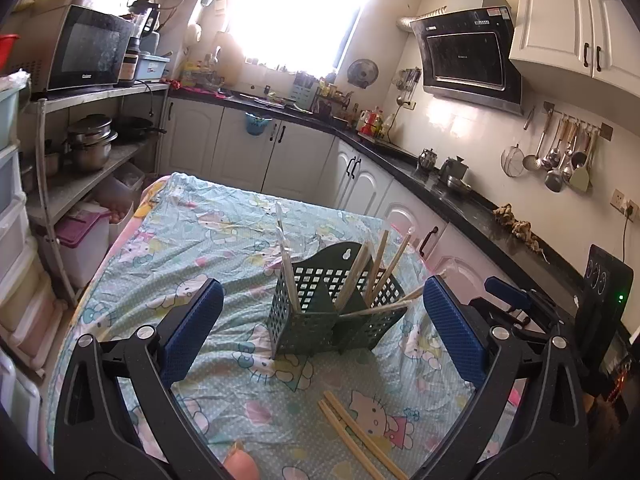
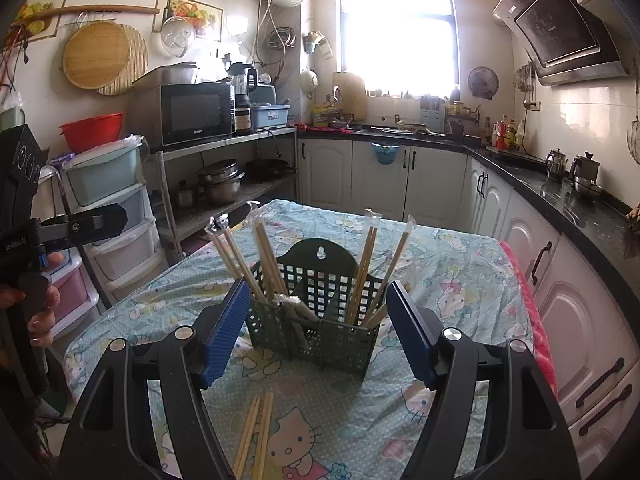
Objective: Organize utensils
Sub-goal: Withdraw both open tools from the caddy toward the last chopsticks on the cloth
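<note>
A dark green perforated utensil basket stands on the table, holding several wrapped wooden chopstick pairs upright in its compartments. A few loose wooden chopsticks lie on the cloth in front of it. My left gripper is open and empty, its blue pads either side of the basket, a little short of it. My right gripper is open and empty, likewise framing the basket. The right gripper also shows in the left wrist view, and the left gripper in the right wrist view.
The table carries a turquoise Hello Kitty cloth. A metal shelf with a microwave and pots stands to the left, plastic drawers beside it. White cabinets under a black counter run along the right.
</note>
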`<state>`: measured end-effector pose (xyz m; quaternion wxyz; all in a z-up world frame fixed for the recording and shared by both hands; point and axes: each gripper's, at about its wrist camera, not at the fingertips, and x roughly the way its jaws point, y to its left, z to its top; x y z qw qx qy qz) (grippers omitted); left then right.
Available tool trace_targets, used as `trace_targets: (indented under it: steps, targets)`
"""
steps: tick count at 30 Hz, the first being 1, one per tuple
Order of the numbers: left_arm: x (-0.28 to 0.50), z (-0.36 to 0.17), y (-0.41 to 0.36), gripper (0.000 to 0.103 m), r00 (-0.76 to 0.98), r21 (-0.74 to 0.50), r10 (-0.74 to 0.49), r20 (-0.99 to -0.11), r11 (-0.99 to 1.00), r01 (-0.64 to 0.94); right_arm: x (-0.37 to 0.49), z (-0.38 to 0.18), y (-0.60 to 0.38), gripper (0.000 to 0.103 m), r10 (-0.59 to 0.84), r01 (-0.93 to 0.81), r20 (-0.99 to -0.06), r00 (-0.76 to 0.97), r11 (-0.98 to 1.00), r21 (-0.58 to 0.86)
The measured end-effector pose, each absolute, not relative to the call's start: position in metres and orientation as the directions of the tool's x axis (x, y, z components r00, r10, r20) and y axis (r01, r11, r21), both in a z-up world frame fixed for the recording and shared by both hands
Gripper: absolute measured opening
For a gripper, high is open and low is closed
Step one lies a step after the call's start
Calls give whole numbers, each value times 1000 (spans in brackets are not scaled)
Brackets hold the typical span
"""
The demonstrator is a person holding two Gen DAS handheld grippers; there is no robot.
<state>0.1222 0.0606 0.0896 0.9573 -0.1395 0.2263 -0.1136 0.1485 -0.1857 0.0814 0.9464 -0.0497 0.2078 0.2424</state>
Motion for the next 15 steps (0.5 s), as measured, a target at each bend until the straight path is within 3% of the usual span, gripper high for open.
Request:
trace_targets:
  steps: [15]
  targets:
    - [113,68,59,92,850,-327,-280,-446,935,137,135,58,-170,68,449,-519,-479,755,855,-17]
